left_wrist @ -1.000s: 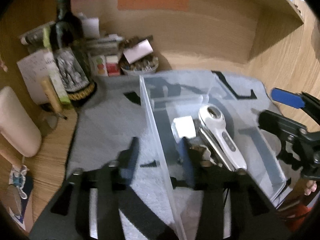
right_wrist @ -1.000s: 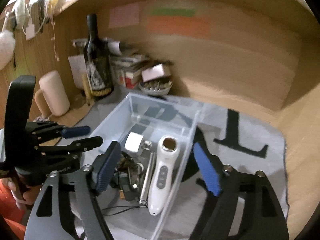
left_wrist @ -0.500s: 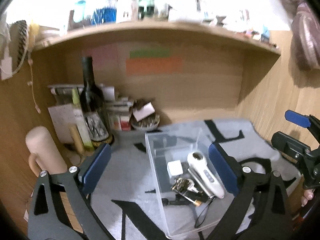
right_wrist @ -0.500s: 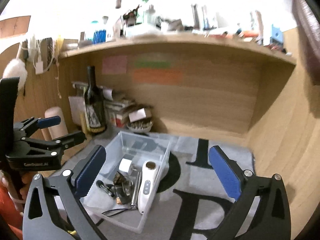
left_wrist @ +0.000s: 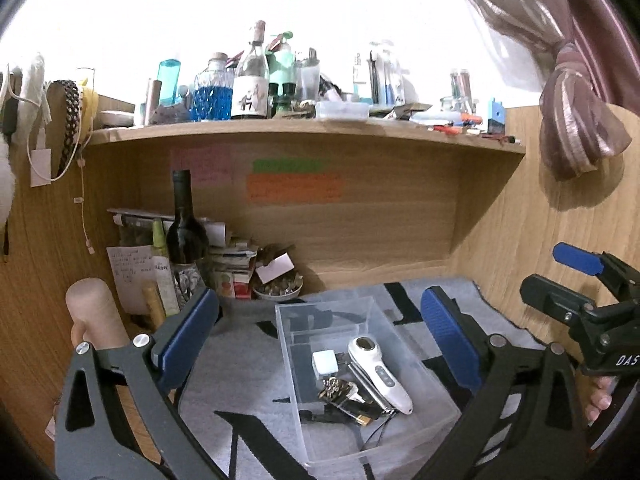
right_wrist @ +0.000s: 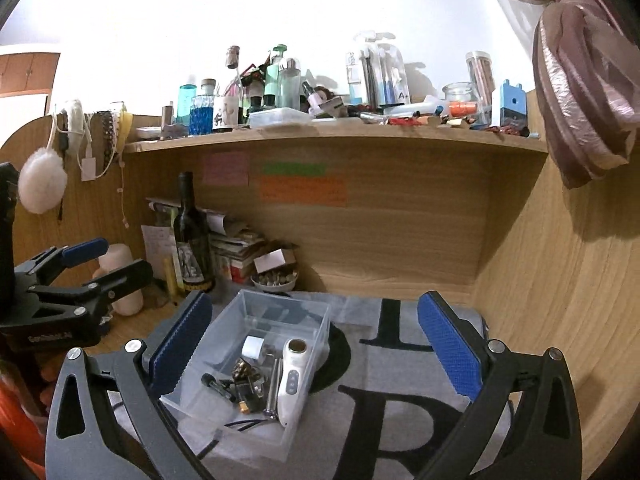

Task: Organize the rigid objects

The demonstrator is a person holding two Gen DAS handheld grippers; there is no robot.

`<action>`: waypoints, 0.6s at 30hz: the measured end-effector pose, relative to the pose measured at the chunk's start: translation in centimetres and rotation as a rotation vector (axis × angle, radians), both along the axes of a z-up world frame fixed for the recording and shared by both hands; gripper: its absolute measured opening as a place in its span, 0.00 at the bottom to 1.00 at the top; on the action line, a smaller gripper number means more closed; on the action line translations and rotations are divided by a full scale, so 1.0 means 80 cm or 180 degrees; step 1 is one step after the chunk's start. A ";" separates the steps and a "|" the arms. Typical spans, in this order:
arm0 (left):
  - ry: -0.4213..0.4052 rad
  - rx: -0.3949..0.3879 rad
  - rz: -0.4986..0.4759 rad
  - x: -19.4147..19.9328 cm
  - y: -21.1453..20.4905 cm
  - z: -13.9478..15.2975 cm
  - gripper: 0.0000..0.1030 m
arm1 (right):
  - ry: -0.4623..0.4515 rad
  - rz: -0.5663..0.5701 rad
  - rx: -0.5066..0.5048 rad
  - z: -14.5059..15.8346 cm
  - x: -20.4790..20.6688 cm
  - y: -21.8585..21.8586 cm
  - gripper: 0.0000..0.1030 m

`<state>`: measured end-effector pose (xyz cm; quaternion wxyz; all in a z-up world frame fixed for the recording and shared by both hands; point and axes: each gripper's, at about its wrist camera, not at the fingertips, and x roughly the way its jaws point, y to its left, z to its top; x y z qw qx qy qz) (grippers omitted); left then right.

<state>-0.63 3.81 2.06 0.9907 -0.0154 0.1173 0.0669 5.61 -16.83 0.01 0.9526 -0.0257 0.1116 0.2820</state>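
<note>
A clear plastic box (left_wrist: 430,426) (right_wrist: 228,320) stands on the grey mat. In it lie a white handheld device (left_wrist: 378,374) (right_wrist: 293,376), a small white cube (left_wrist: 325,362) (right_wrist: 253,347), a metal rod (right_wrist: 274,386), a gold-and-dark clip cluster (left_wrist: 340,390) (right_wrist: 244,376) and a thin cable. My left gripper (left_wrist: 320,336) is open and empty, held high above and behind the box. My right gripper (right_wrist: 316,340) is open and empty, likewise raised above the box. Each gripper shows at the side of the other's view.
A dark wine bottle (left_wrist: 185,236) (right_wrist: 193,240), papers, cartons and a small bowl (left_wrist: 279,289) crowd the back left corner. A beige cylinder (left_wrist: 94,316) stands at left. Wooden walls close the back and right. A cluttered shelf (left_wrist: 304,130) runs overhead.
Both grippers have drawn up and back from the box, going from close over it to a high, wide view. Both jaws have opened wider. The box contents have not moved.
</note>
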 end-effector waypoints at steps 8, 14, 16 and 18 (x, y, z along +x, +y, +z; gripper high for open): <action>-0.0077 0.0062 -0.0020 -0.010 -0.009 0.002 1.00 | -0.0044 -0.0022 0.0013 0.001 -0.009 -0.003 1.00; -0.0094 0.0076 -0.0008 -0.011 -0.010 0.002 1.00 | -0.0032 -0.0031 0.0024 0.001 -0.011 -0.005 1.00; -0.0096 0.0078 -0.0008 -0.011 -0.010 0.002 1.00 | -0.0029 -0.0036 0.0026 0.001 -0.011 -0.006 1.00; -0.0093 0.0074 -0.0011 -0.011 -0.010 0.002 1.00 | -0.0018 -0.0048 0.0028 0.000 -0.011 -0.006 1.00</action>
